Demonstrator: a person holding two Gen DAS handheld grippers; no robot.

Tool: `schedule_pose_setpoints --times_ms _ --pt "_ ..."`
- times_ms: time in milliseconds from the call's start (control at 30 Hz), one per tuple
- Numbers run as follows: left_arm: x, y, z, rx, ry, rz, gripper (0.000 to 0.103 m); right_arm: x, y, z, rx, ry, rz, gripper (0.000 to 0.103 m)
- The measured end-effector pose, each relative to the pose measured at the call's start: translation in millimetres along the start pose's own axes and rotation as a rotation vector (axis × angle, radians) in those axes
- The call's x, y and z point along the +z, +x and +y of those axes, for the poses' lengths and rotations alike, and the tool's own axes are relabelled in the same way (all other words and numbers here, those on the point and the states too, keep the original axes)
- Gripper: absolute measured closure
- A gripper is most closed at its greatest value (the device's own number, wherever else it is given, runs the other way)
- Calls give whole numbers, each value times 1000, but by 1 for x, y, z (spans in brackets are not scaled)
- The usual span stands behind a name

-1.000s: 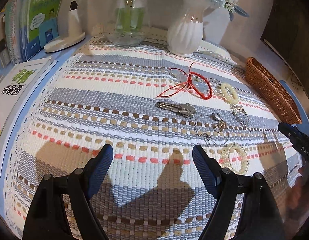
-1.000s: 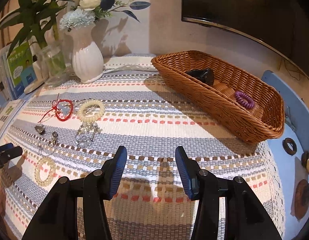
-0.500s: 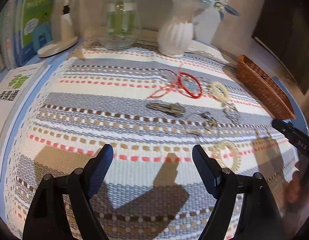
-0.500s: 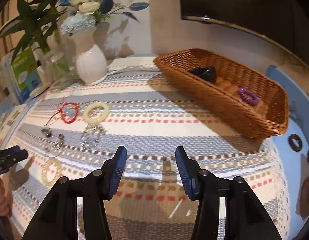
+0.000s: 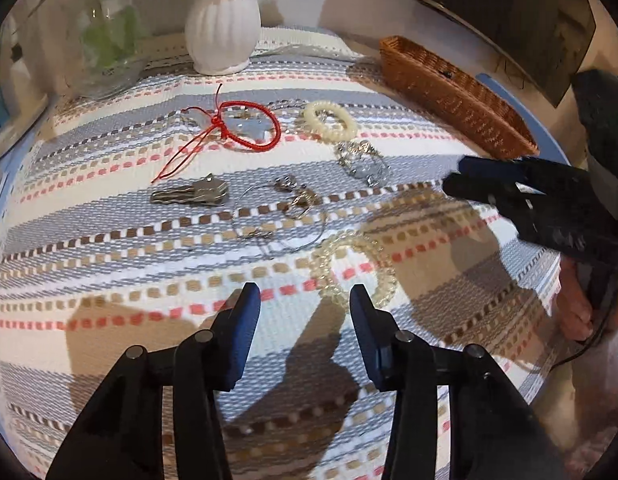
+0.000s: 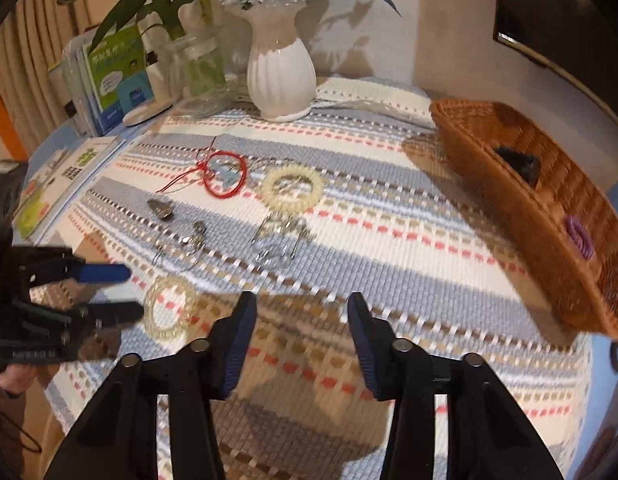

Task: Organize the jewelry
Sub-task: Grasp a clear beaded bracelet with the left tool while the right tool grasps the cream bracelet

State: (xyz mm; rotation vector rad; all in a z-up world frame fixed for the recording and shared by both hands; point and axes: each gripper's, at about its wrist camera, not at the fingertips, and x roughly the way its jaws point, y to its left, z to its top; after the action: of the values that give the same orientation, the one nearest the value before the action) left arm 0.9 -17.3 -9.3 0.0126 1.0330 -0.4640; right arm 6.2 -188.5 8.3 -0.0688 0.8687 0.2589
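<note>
Jewelry lies on a striped woven mat (image 5: 109,248): a red cord bracelet (image 5: 249,126) (image 6: 224,178), a cream bead bracelet (image 5: 330,120) (image 6: 292,187), a clear crystal bracelet (image 5: 363,162) (image 6: 279,242), a thin wire hoop with charms (image 5: 283,220) (image 6: 181,246), a clear coil band (image 5: 353,270) (image 6: 169,308) and keys (image 5: 191,196) (image 6: 161,210). My left gripper (image 5: 305,340) (image 6: 133,292) is open, just short of the clear coil band. My right gripper (image 6: 297,340) (image 5: 453,176) is open and empty over the mat.
A wicker basket (image 6: 521,208) (image 5: 453,92) at the right holds a purple coil band (image 6: 579,236) and a dark object (image 6: 519,164). A white vase (image 6: 279,72) (image 5: 223,24), a glass jar (image 5: 105,36) and books (image 6: 113,76) stand at the back.
My left gripper has moved right and forward, toward the clear coil band. My right gripper has swung left, closer to the jewelry. Both stay open.
</note>
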Motion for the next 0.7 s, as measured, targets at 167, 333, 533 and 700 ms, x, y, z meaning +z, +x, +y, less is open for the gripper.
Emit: schedule_pose_setpoints --times_ms 167,333,533,700 --pt "0 3 -6 26 -29 -28 55 43 17 -19 50 19 13 67" --pt "1 7 -14 16 -41 -37 55 82 58 -23 93 2 50 67" --pt "-2 8 -17 91 -24 -67 71 96 104 -21 75 -26 95 75" --pt "-2 10 -18 135 -17 -89 96 92 109 -9 17 -102 71 91"
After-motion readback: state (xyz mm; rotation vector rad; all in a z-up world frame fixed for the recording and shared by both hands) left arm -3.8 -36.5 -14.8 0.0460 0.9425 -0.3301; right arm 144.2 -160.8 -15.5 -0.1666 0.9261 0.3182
